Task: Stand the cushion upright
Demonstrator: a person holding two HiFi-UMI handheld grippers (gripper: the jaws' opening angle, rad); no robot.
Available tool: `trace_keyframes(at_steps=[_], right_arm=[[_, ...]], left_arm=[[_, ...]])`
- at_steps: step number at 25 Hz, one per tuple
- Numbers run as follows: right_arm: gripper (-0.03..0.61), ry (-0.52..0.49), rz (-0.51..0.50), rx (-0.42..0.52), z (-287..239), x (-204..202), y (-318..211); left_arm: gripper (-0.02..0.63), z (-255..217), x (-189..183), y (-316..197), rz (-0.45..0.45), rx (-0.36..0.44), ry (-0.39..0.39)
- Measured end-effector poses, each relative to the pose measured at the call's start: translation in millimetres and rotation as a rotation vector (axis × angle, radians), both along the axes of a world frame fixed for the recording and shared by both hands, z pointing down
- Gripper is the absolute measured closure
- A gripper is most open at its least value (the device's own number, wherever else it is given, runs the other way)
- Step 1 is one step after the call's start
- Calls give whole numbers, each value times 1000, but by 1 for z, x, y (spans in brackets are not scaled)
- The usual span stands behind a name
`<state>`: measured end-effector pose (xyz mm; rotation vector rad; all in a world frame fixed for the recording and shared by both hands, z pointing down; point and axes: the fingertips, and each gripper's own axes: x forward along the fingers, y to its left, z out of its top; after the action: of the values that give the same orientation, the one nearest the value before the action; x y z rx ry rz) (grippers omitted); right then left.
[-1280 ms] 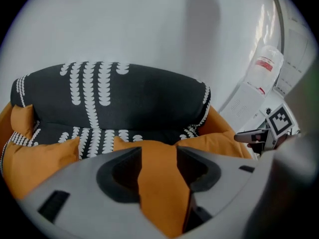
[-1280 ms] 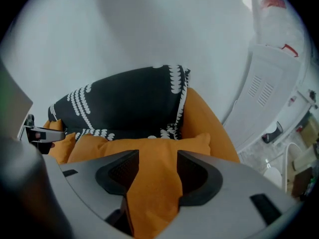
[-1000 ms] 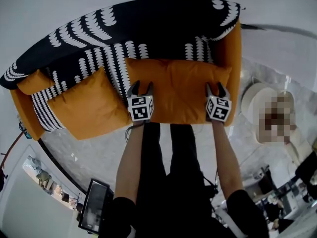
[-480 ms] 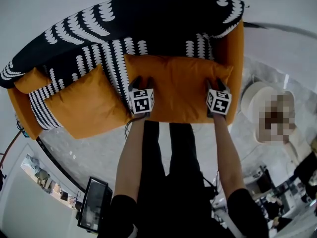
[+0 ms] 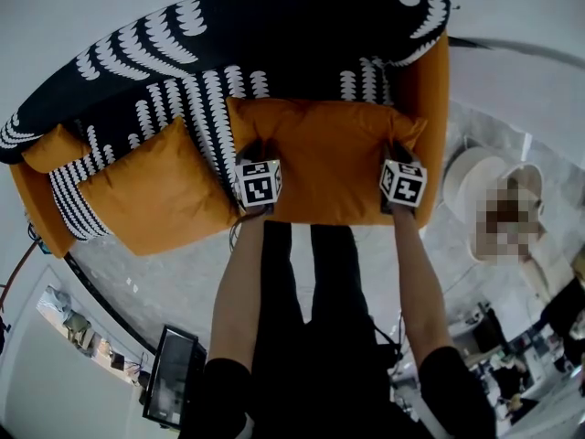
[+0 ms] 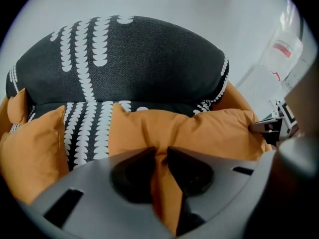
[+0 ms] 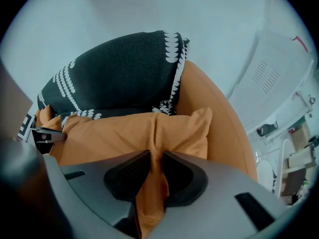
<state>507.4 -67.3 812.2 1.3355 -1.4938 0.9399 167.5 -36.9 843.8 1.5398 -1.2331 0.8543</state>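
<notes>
The left gripper (image 6: 160, 152) and right gripper (image 7: 155, 156) have just pinched shut on the cushion (image 5: 334, 167), whose near edge apparently runs lengthwise between them.

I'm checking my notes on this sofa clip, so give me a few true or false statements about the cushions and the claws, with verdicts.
The left claw and the right claw pinch the same orange cushion. True; both have just been closing on folds of its fabric.
That cushion already stands upright on its edge. False: it lies on the sofa, broad face up.
A second orange cushion sits beside it. True.
The throw over the sofa is plain red. False: it is black with white markings.
</notes>
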Motion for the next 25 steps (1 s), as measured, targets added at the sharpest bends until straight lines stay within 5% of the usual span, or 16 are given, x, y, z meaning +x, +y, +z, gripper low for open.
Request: trace_keyframes(at_steps=[8,25], right_arm=[[560,-2,-30,20,-4,-5,1],[574,-49,-59,21,-40,-5,24]], left_arm=[[603,-9,4,1,17,41,30],[612,-60,4,32,-30,114,63]])
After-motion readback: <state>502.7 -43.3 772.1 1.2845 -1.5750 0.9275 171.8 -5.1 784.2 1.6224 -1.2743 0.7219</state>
